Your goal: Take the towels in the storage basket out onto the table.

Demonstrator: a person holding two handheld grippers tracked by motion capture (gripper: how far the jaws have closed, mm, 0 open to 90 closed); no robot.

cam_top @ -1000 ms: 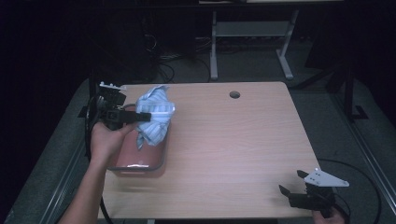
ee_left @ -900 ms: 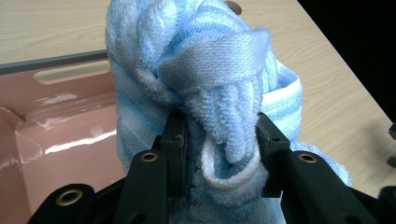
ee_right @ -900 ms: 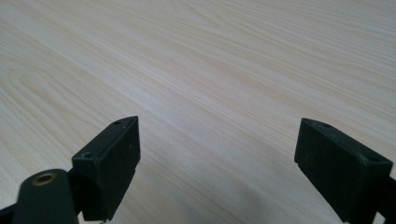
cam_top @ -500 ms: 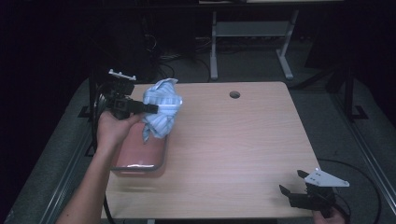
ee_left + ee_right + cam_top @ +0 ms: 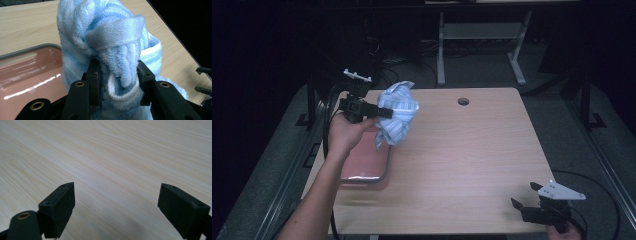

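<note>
I am looking across a pale wood-grain table (image 5: 472, 160) bearing a glossy pink tray (image 5: 364, 162) with a grey rim. I am holding a bunched, light blue striped terry towel (image 5: 107, 47) in the air above the tray's right edge; my left gripper (image 5: 117, 75) is clamping its looped folds. My right gripper (image 5: 116, 202) is resting near the table's front corner, jaws wide apart with nothing between them.

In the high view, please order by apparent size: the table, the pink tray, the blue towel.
1. table
2. pink tray, partly hidden by the arm
3. blue towel, lifted nearer the camera, so its place against the tray is unsure
</note>
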